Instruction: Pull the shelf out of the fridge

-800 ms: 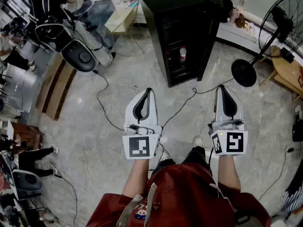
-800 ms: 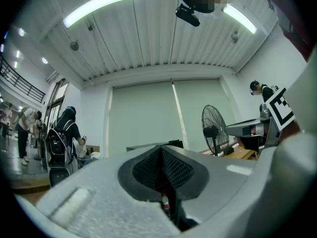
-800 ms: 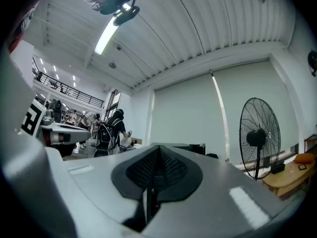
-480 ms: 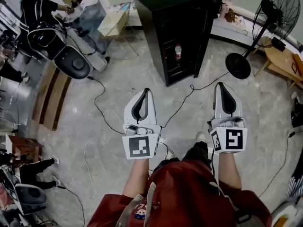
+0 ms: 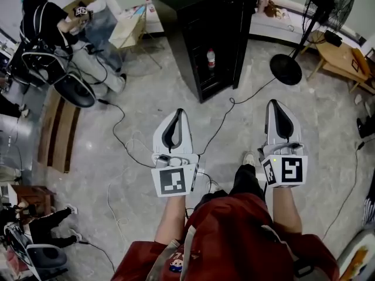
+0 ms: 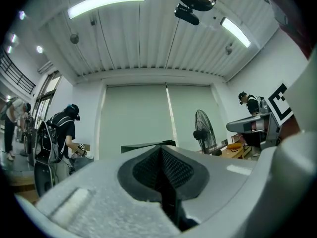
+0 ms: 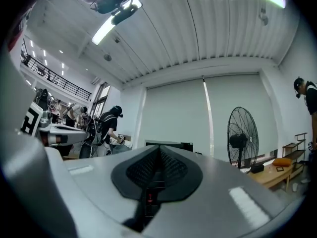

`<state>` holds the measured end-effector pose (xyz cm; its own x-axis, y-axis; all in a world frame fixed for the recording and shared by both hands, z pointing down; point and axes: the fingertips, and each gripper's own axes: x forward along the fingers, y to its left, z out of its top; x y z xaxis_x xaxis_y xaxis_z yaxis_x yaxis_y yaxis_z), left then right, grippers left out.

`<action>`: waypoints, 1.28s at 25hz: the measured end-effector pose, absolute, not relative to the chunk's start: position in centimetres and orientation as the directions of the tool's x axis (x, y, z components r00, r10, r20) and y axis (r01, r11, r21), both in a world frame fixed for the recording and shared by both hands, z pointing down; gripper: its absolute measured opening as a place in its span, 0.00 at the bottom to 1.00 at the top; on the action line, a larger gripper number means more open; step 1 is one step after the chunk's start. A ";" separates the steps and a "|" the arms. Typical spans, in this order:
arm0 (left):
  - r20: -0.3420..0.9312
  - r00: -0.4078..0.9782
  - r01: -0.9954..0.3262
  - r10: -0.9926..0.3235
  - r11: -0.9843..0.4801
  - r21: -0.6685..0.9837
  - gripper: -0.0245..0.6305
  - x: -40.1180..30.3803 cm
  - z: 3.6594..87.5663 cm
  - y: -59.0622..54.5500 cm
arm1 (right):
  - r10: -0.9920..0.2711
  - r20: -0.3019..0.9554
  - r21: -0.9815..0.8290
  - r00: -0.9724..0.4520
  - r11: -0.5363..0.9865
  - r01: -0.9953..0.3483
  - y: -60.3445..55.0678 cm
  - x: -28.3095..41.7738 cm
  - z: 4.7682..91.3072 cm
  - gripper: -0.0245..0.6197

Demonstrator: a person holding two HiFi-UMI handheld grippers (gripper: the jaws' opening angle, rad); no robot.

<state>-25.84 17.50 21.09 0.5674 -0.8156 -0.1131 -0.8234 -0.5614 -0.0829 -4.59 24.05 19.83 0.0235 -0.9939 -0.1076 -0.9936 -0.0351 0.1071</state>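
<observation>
Left gripper [image 5: 180, 113] and right gripper [image 5: 275, 104] both closed and empty, held side by side above grey floor [image 5: 328, 127], black fridge [image 5: 193, 10] standing open well ahead, shelf [image 5: 212, 69] inside it, bottle [image 5: 211, 57] on shelf.

Right hand-held gripper [image 7: 159, 152] here, jaws pressed tight together, nothing between them. Just past the tips peeks the black fridge [image 7: 185, 146]. A fan [image 7: 242, 135] stands off to the right, and a person [image 7: 105, 128] bends over at left.
</observation>
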 end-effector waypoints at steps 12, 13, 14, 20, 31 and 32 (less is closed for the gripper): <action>-0.089 0.558 -0.830 -0.825 -0.552 -0.082 0.04 -19.9 22.3 14.0 | -0.995 -0.101 0.052 0.022 -0.028 -0.998 19.3 1.6 21.3 0.04; -0.091 0.553 -0.833 -0.828 -0.548 -0.081 0.04 -19.0 22.2 13.3 | -0.995 -0.100 0.052 0.017 -0.023 -0.998 18.5 2.5 21.3 0.04; -0.097 0.550 -0.835 -0.829 -0.544 -0.084 0.04 -18.1 22.0 12.6 | -0.995 -0.100 0.053 0.014 -0.019 -0.998 17.8 3.4 21.2 0.04; -0.116 0.526 -0.850 -0.843 -0.514 -0.116 0.04 -11.9 20.5 8.4 | -0.994 -0.112 0.097 0.010 -0.021 -0.995 13.8 10.2 21.1 0.04; -0.098 0.502 -0.861 -0.859 -0.486 -0.149 0.04 -1.1 20.2 3.0 | -0.994 -0.105 0.094 -0.030 0.021 -0.995 8.2 20.9 22.0 0.04; -0.096 0.498 -0.863 -0.862 -0.481 -0.156 0.04 -0.4 20.2 2.7 | -0.994 -0.102 0.100 -0.037 0.027 -0.995 7.8 21.6 22.1 0.04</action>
